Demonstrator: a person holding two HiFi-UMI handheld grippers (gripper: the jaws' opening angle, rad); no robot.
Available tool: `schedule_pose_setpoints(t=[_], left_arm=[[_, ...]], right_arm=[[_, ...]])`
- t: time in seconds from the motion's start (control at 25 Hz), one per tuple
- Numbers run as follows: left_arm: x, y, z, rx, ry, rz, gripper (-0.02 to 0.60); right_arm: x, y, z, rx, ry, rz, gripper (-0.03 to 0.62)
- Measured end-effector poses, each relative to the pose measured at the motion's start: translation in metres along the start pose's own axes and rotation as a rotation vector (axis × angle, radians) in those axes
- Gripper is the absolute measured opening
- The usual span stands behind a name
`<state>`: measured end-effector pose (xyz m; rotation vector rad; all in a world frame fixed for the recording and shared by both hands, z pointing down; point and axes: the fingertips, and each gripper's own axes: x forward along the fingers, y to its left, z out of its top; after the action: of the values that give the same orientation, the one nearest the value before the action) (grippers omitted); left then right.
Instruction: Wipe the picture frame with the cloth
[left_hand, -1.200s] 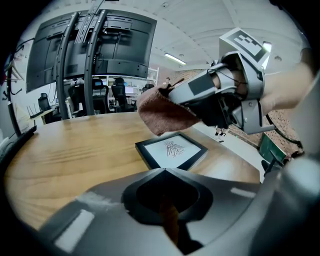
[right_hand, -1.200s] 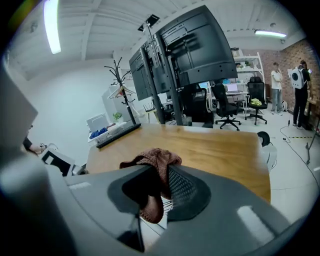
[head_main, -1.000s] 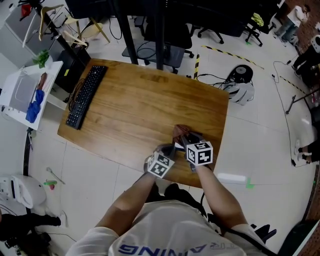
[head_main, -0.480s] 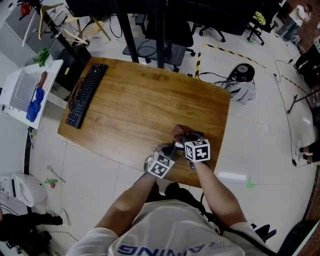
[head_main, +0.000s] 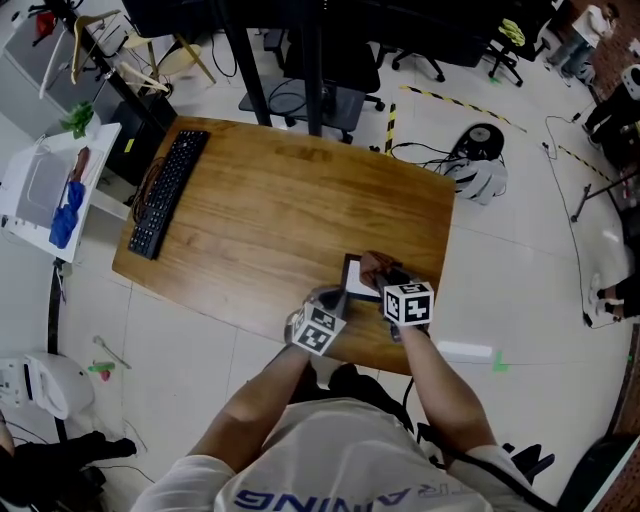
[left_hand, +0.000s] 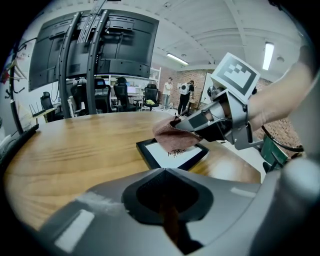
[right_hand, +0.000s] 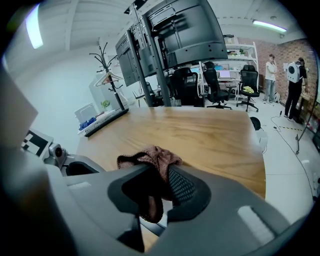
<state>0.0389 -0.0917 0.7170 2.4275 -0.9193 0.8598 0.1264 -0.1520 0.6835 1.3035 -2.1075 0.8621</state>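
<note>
The picture frame (head_main: 356, 279), black-edged with a white print, lies flat near the front right of the wooden table (head_main: 260, 210). A reddish-brown cloth (head_main: 377, 266) rests on its right part, and my right gripper (head_main: 387, 275) is shut on that cloth. In the right gripper view the cloth (right_hand: 152, 159) bunches up between the jaws. The left gripper view shows the frame (left_hand: 167, 155) with the cloth (left_hand: 172, 137) pressed on its far side by the right gripper (left_hand: 192, 124). My left gripper (head_main: 333, 300) hovers just in front of the frame, jaws together, holding nothing.
A black keyboard (head_main: 166, 190) lies along the table's left edge. Beyond the table stand a monitor stand pole (head_main: 312, 60) and office chairs (head_main: 345, 70). A white side shelf (head_main: 45, 190) sits to the left. The table's front edge runs right under both grippers.
My right gripper has slid the cloth a little to the right across the frame, uncovering the frame's left part. The left gripper has hardly moved.
</note>
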Motion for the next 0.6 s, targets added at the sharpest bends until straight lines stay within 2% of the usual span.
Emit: schedule_pose_setpoints(t=[0.32,0.6], left_arm=[[0.000,0.000,-0.003,-0.007,0.006,0.001,0.005],[0.000,-0.002,-0.002,-0.009,0.007,-0.006,0.005]], right_arm=[[-0.028,-0.045,-0.013,0.074,-0.017,-0.063,0.086],[-0.041,-0.056,-0.017,0.103,-0.032,-0.082,0.087]])
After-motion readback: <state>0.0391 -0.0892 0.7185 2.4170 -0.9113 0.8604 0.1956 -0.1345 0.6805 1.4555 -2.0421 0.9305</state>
